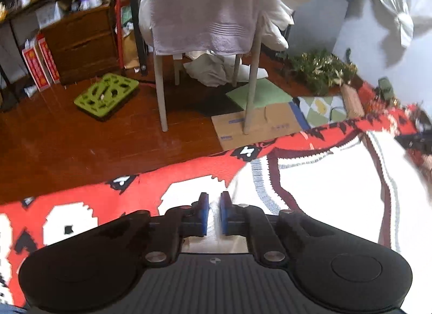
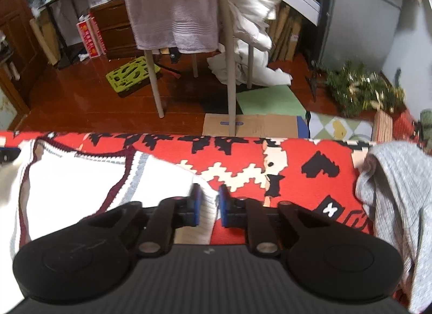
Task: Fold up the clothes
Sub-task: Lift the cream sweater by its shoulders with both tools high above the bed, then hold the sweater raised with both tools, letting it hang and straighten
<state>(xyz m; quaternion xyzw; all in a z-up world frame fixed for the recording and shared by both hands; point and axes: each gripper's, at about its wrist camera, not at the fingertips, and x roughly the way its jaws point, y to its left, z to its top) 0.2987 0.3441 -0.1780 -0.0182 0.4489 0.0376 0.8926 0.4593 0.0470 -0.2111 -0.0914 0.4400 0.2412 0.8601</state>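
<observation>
White knitted sweater point(image 1: 324, 192), trimmed with maroon and grey stripes, is lying spread flat on the red patterned blanket point(image 1: 113, 195) that I am working over. In the right wrist view the same sweater point(image 2: 81, 179) is filling the left part of the blanket point(image 2: 291, 168), and a grey knitted garment point(image 2: 397, 192) is sitting crumpled at the blanket's right edge, well apart from the sweater.

I am holding my left gripper point(image 1: 214, 200) low over the sweater's left border, where the white knit meets the red of the blanket. Its blue pads point(image 1: 203, 212) are standing only a narrow gap apart, and pale fabric is showing in that gap. I cannot tell whether the fingers are pinching the knit or merely sitting just above it.

I am keeping my right gripper point(image 2: 207, 195) at the sweater's right edge. Its pads point(image 2: 224, 210) are parted a little wider than the left pair, and a ribbed strip of the white knit is running between them. The left pad is blurred, and whether either pad is pressing on the cloth is not clear from this view.

Beyond the blanket's far edge, a flattened cardboard sheet point(image 2: 251, 125) is lying on the dark wooden floor point(image 1: 81, 138), with a pale chair leg point(image 2: 230, 71) standing on it. A lilac towel point(image 1: 205, 17) is hanging over the chair, and a green perforated tray point(image 1: 106, 95) is resting on the floor farther back.
</observation>
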